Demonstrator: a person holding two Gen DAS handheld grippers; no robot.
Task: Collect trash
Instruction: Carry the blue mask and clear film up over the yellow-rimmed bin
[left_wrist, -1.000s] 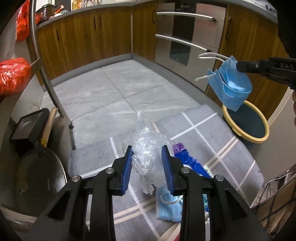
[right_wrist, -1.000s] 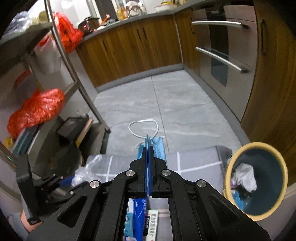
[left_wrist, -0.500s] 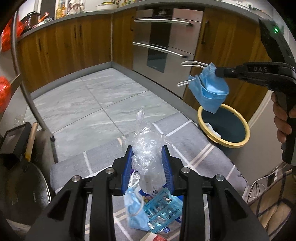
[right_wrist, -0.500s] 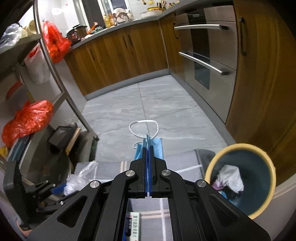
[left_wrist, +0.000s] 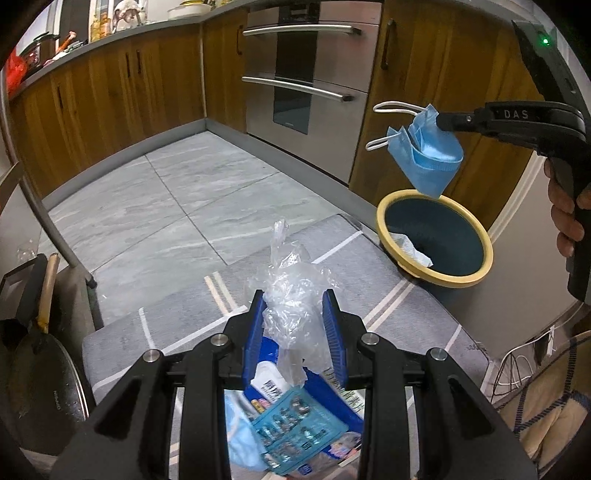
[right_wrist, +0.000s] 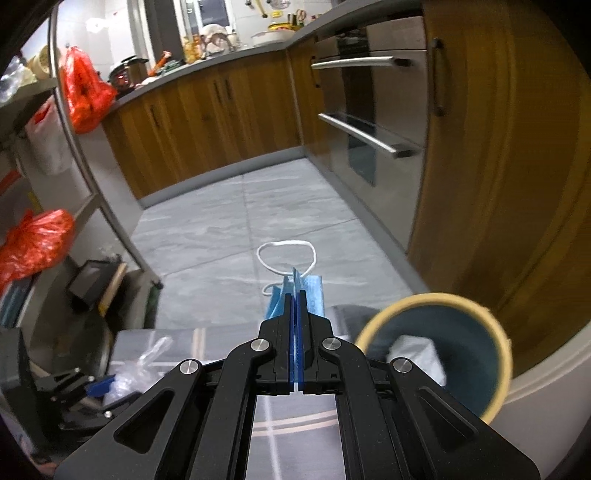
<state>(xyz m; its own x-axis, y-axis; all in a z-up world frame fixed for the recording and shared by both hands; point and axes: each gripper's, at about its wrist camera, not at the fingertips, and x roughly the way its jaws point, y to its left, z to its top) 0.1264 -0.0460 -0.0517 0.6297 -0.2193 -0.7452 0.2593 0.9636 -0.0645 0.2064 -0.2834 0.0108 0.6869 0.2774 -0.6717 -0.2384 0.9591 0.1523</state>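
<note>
On the left, a pan (left_wrist: 37, 365) and a shelf leg (left_wrist: 55, 236) stand beside the grey mat (left_wrist: 388, 295). The left gripper (left_wrist: 295, 325) pinches a crumpled clear bag (left_wrist: 291, 295) between its blue fingers (left_wrist: 255, 332), above packets (left_wrist: 295, 424) on the mat; these are partly hidden by the gripper. To the right, the right gripper (right_wrist: 296, 314), fingers pressed together, pinches a blue mask (left_wrist: 424, 155) just above the bin (left_wrist: 436, 240), which holds white paper (left_wrist: 410, 251). A hand (left_wrist: 569, 218) is cut off at the edge.

Blue mask (left_wrist: 428, 158) above bin (left_wrist: 436, 240)
</note>
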